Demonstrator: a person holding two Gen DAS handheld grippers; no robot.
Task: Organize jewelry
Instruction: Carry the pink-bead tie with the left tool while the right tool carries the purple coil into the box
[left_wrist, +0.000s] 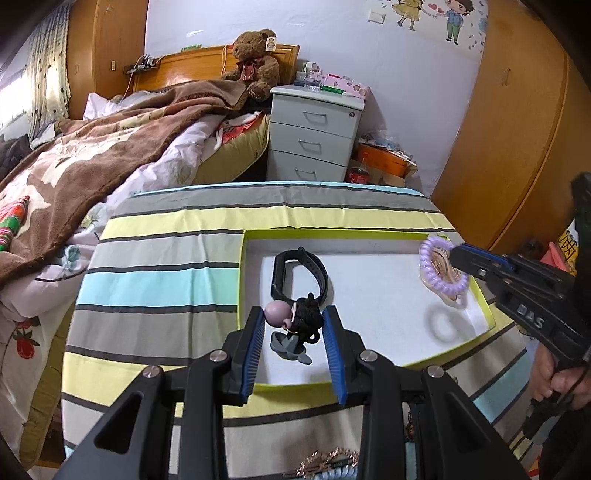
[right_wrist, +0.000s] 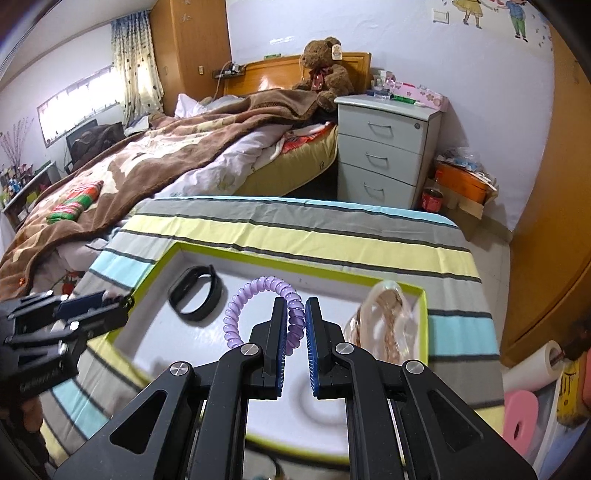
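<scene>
A shallow white tray with a lime-green rim (left_wrist: 243, 280) (right_wrist: 159, 269) lies on the striped table. My left gripper (left_wrist: 293, 314) is shut on a black hair tie with a pink bead (left_wrist: 291, 315) and holds it above the tray's near left part. A black wristband (left_wrist: 295, 275) (right_wrist: 195, 293) lies in the tray. My right gripper (right_wrist: 295, 306) (left_wrist: 458, 254) is shut on a purple spiral hair tie (right_wrist: 255, 302) (left_wrist: 432, 258) and holds it above the tray. A clear packet with a rose-gold chain (right_wrist: 388, 325) lies in the tray's right end.
A rose-gold piece and a blue spiral tie (left_wrist: 328, 467) lie on the striped cloth (left_wrist: 159, 280) in front of the tray. A bed (left_wrist: 92, 158) stands left of the table, a white drawer unit (left_wrist: 314, 136) behind it, wooden wardrobes on the right.
</scene>
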